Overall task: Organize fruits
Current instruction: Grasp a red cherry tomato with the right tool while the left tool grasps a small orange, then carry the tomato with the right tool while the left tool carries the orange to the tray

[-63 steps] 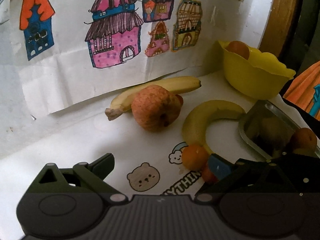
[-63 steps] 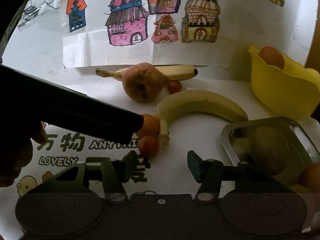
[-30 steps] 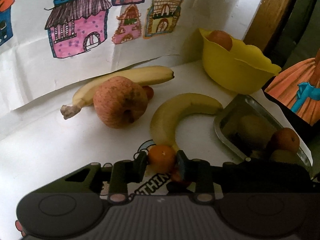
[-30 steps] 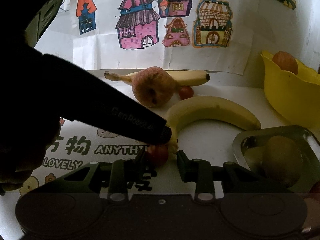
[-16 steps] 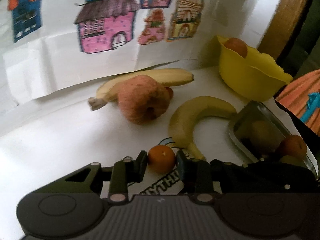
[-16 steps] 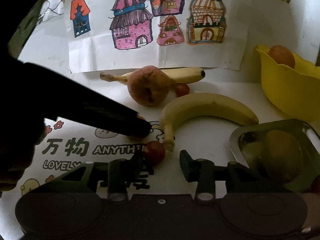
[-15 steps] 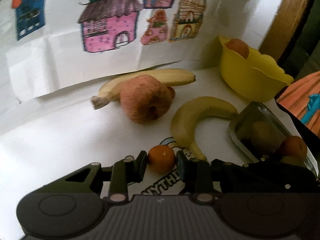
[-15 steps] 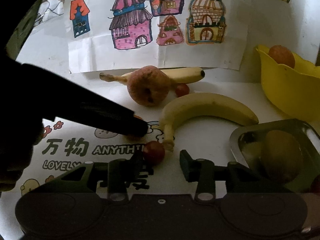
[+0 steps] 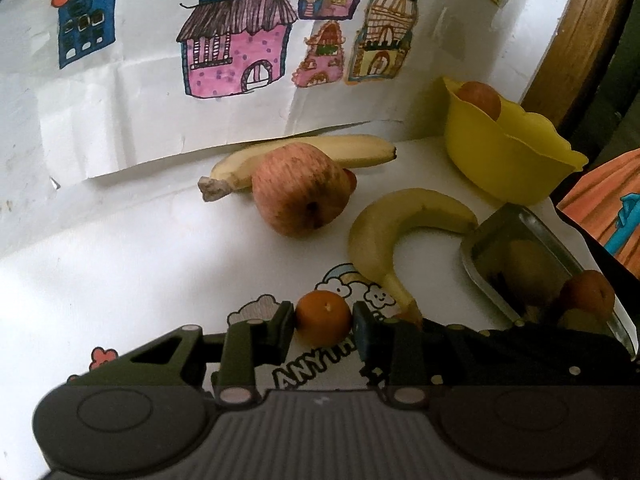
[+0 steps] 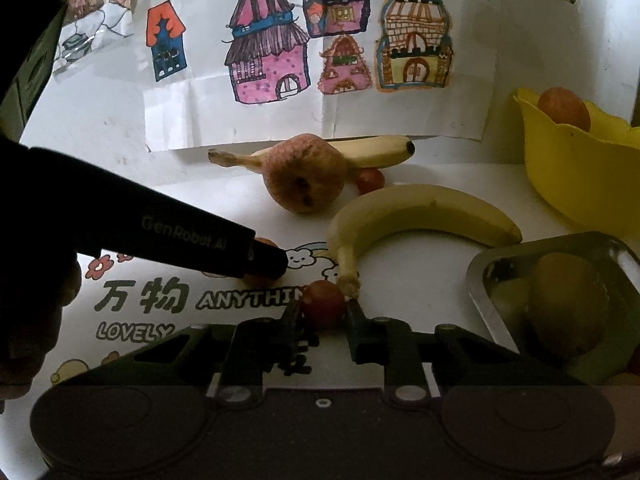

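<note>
Mid-task: left gripper (image 9: 323, 322) closed on small round orange fruit (image 9: 323, 317), right gripper (image 10: 323, 316) closed on small red cherry tomato (image 10: 323, 303), both low over tabletop (image 9: 120, 260); two yellow bananas (image 9: 404, 220), russet apple (image 9: 300, 188) unsorted.

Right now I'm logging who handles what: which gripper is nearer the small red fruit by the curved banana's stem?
Right. The right gripper has the red fruit between its fingers, while the left gripper sits off to the left, closed on the small orange fruit.
</note>
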Demonstrator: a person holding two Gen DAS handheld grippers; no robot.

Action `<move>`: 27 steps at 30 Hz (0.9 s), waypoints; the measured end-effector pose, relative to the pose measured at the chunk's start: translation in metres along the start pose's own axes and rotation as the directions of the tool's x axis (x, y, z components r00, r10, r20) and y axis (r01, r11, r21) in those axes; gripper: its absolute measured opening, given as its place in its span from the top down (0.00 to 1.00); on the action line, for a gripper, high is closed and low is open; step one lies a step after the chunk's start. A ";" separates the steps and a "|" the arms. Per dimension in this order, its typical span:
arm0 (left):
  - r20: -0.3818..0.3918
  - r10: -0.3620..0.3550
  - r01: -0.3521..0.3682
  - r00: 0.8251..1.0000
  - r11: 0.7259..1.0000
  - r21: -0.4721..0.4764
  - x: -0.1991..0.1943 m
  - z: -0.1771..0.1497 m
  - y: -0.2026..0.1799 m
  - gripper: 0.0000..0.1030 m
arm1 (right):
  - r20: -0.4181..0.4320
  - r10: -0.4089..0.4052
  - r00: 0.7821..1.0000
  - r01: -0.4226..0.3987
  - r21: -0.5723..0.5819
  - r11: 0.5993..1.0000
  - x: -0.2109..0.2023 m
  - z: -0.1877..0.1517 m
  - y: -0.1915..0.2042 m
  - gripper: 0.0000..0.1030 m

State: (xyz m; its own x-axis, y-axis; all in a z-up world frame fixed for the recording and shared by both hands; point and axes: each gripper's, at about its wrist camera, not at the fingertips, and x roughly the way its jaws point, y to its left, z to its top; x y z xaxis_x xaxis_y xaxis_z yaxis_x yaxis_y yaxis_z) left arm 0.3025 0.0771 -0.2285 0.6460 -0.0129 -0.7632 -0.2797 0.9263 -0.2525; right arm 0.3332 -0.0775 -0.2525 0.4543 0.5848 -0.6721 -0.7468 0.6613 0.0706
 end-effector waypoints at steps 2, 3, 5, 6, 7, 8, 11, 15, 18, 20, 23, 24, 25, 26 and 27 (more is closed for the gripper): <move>-0.001 -0.001 0.001 1.000 1.000 0.001 0.000 -0.002 -0.003 0.66 | 0.001 -0.006 1.000 0.006 0.008 1.000 -0.001 -0.001 -0.001 0.76; -0.001 -0.003 0.003 1.000 1.000 0.001 -0.001 -0.002 -0.003 0.66 | 0.003 -0.007 1.000 0.007 0.011 1.000 -0.002 -0.001 -0.001 0.76; 0.002 -0.006 0.006 1.000 1.000 0.003 -0.003 -0.004 -0.004 0.66 | 0.010 -0.013 1.000 0.013 0.014 1.000 -0.006 -0.002 -0.002 0.76; 0.004 -0.008 0.008 1.000 1.000 0.004 -0.004 -0.005 -0.006 0.66 | 0.013 -0.015 1.000 0.015 0.017 1.000 -0.007 -0.003 -0.003 0.76; 0.006 -0.012 0.012 1.000 1.000 0.005 -0.005 -0.005 -0.007 0.66 | 0.020 -0.019 1.000 0.018 0.021 1.000 -0.011 -0.004 -0.004 0.76; 0.007 -0.016 0.016 1.000 1.000 0.006 -0.006 -0.005 -0.008 0.66 | 0.026 -0.025 0.999 0.025 0.025 0.999 -0.014 -0.004 -0.005 0.76; 0.017 -0.034 0.033 0.999 0.999 0.022 -0.009 -0.003 -0.015 0.66 | 0.047 -0.054 0.997 0.052 0.041 0.998 -0.028 -0.005 -0.010 0.76; 0.030 -0.076 0.074 0.997 0.996 0.056 -0.010 0.005 -0.033 0.66 | 0.077 -0.117 0.990 0.111 0.071 0.991 -0.049 -0.005 -0.026 0.76; 0.039 -0.107 0.104 0.993 0.991 0.081 -0.007 0.012 -0.049 0.66 | 0.078 -0.168 0.983 0.160 0.100 0.982 -0.061 -0.008 -0.041 0.76; 0.047 -0.129 0.124 0.990 0.988 0.093 -0.004 0.017 -0.060 0.66 | 0.079 -0.207 0.975 0.197 0.121 0.973 -0.069 -0.011 -0.053 0.76; 0.059 -0.163 0.156 0.985 0.981 0.118 -0.002 0.024 -0.079 0.66 | 0.079 -0.264 0.961 0.250 0.154 0.956 -0.083 -0.017 -0.069 0.76; 0.062 -0.176 0.167 0.982 0.977 0.130 -0.001 0.026 -0.086 0.66 | 0.078 -0.283 0.956 0.267 0.168 0.949 -0.087 -0.019 -0.074 0.76; 0.065 -0.189 0.178 0.980 0.973 0.144 -0.001 0.028 -0.093 0.66 | 0.076 -0.302 0.950 0.284 0.182 0.941 -0.093 -0.020 -0.078 0.76; 0.065 -0.202 0.190 0.977 0.969 0.157 0.000 0.029 -0.101 0.66 | 0.072 -0.318 0.945 0.299 0.195 0.934 -0.099 -0.022 -0.082 0.76; 0.064 -0.218 0.204 0.974 0.964 0.171 -0.001 0.029 -0.108 0.66 | 0.067 -0.334 0.940 0.314 0.207 0.926 -0.105 -0.024 -0.085 0.76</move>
State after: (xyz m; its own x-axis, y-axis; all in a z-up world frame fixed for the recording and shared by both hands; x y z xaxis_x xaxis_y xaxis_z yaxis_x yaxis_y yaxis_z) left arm 0.3532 -0.0119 -0.1833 0.7358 -0.1902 -0.6499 -0.0160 0.9546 -0.2975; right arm 0.3374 -0.2063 -0.2057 0.7088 0.3603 -0.6065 -0.4485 0.8937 0.0068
